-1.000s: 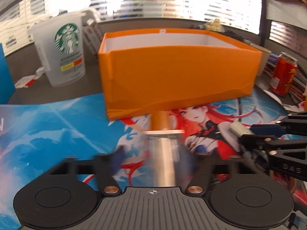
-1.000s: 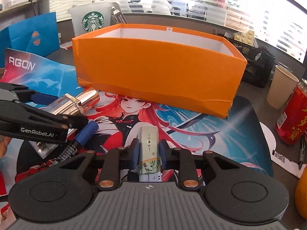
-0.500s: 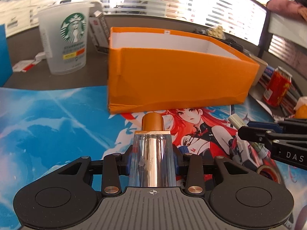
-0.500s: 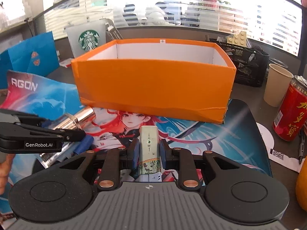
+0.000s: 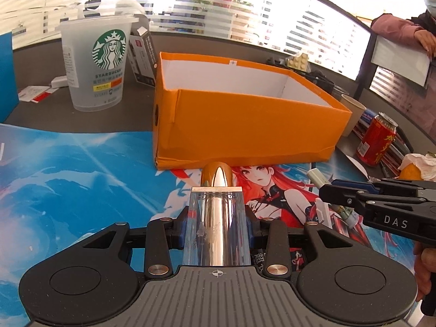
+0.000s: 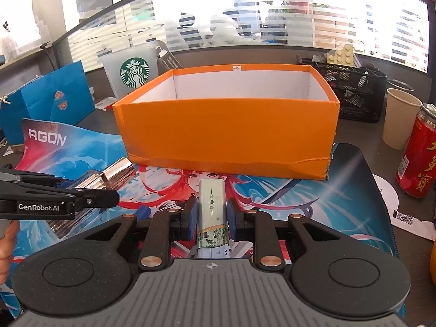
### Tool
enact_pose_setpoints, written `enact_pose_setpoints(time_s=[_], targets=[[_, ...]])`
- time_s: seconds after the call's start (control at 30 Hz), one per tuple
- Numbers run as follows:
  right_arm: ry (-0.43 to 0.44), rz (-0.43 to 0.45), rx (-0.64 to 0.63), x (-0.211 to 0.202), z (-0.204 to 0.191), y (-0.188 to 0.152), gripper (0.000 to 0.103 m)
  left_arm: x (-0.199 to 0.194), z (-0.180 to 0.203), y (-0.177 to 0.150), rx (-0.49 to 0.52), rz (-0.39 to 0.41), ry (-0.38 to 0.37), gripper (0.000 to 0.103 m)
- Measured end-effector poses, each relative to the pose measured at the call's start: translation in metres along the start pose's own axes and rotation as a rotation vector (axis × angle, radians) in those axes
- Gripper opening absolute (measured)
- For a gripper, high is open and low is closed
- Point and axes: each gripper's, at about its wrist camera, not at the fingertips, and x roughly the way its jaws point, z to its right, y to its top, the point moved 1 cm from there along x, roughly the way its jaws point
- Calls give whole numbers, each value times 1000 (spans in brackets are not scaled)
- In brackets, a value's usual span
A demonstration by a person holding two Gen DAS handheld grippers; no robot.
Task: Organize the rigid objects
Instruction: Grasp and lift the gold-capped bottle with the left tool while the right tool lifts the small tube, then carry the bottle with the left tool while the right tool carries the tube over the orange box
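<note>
An open orange box (image 5: 245, 125) with white inner walls stands on the printed desk mat (image 5: 68, 177), just beyond both grippers. My left gripper (image 5: 216, 223) is shut on a clear bottle with a rose-gold core and cap (image 5: 216, 190), which points toward the box's near wall. My right gripper (image 6: 211, 215) is shut on a slim pale-green lighter (image 6: 212, 204) with a flowered band, also aimed at the orange box (image 6: 226, 133). Each gripper shows at the edge of the other's view: the right gripper (image 5: 338, 190) at the right, the left gripper (image 6: 109, 197) with its bottle (image 6: 114, 174) at the left.
A Starbucks cup (image 5: 94, 65) and a blue paper bag (image 6: 51, 103) stand left of the box. A red can (image 6: 418, 152), a paper cup (image 6: 399, 118) and a black mesh organizer (image 6: 354, 92) stand to its right. A person's sleeve and hand (image 5: 403, 30) show at far right.
Both grippers have risen with their objects held, so the box's white inside now shows. The left view has swung so the box sits further right, and its blur has cleared.
</note>
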Motion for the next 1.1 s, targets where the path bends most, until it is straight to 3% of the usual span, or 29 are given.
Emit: enact_pose_setpoints(time_s=[0.3, 0.6, 0.9, 1.1], targets=[[14, 27, 24, -7, 2, 5, 21, -16, -8, 1, -17, 16, -17, 35], [54, 57, 45, -4, 2, 18, 21, -30, -7, 23, -13, 46, -54, 35], [113, 146, 67, -16, 17, 60, 21, -35, 12, 79, 6, 109, -98, 35], [135, 168, 84, -11, 37, 109, 21, 0, 30, 137, 6, 80, -91, 35]])
